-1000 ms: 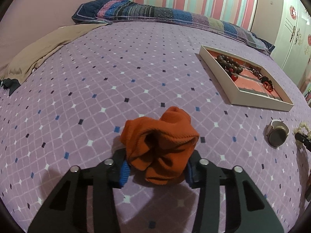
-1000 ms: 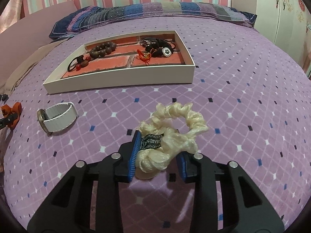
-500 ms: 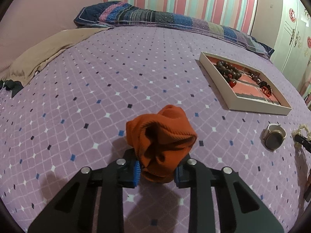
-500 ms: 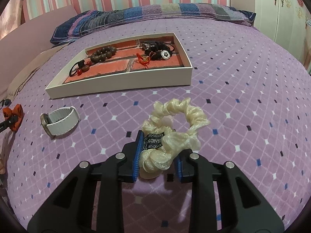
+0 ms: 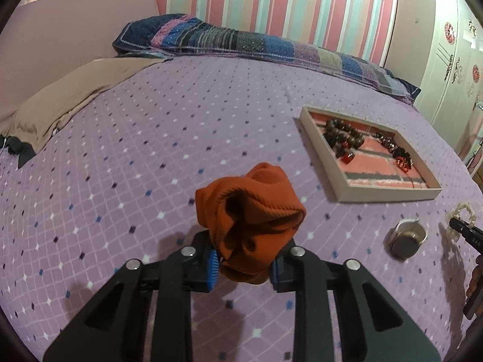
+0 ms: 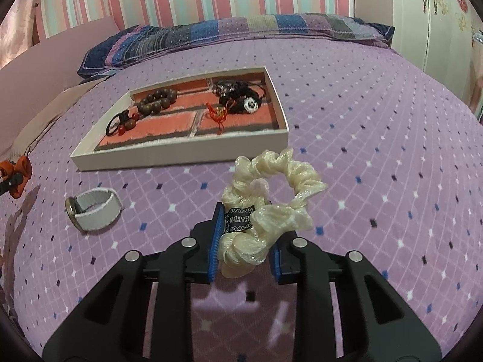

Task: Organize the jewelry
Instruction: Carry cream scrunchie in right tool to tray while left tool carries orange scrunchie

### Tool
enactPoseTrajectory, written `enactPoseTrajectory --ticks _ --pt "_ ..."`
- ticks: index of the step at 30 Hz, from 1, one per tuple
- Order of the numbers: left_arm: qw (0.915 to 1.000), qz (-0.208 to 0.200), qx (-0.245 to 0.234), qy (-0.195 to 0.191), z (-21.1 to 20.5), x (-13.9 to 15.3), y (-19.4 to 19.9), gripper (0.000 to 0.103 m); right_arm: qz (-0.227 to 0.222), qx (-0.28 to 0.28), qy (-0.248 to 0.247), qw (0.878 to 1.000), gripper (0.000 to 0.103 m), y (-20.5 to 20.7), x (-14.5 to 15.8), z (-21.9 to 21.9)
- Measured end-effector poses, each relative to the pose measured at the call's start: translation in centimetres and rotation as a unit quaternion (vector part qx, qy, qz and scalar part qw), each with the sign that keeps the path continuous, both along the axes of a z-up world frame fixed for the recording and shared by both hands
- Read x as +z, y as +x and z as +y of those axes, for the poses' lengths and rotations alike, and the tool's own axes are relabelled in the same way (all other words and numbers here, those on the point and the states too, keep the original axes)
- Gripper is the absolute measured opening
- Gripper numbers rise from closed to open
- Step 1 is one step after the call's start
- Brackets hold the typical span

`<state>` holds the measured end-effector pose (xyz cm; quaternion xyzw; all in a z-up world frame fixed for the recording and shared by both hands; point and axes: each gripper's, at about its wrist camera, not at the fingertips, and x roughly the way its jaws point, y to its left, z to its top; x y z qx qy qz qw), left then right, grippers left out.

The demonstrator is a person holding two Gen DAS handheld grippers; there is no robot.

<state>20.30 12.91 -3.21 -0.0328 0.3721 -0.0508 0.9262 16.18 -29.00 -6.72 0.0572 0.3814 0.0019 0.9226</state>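
Scrunchies, orange (image 5: 250, 226) and cream (image 6: 268, 208), now lifted off the bedspread (image 5: 181, 138), each claw (image 5: 241, 267) (image 6: 244, 261) clamping one.

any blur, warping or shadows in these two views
Left wrist view: fisheye bends the bed and striped wall, corners vignette black, the tray looks soft, and the tongs cast a shadow near them. Right wrist view: same bulge and dark corners, the tray is sharper, and a shadow lies under the cream scrunchie.

Left gripper (image 5: 243, 267), right gripper (image 6: 244, 261): both clamped.
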Motion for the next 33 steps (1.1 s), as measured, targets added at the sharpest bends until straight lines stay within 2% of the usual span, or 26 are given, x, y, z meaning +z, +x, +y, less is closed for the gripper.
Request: enactPoseTrajectory --ticks 9,18,25,33 --pt "0.9997 -0.013 -0.018 -0.002 -3.1 2.8 2.7 0.026 -0.026 0.012 -0.019 0.999 0.026 3.5 3.0 0.1" --pt "0.9986 -0.014 -0.050 -0.012 -9.6 3.8 6.8 0.026 -0.029 0.026 -0.035 0.999 0.026 8.8 4.1 1.0" --pt "0.9969 0.006 -0.078 -0.013 -16.2 2.5 11.5 0.026 -0.027 0.036 -0.039 0.998 0.026 13.4 4.1 1.5" --pt "0.9941 0.043 -0.099 -0.011 -20.5 -0.6 16.0 0.026 0.004 0.048 -0.048 0.998 0.026 18.7 2.1 1.7"
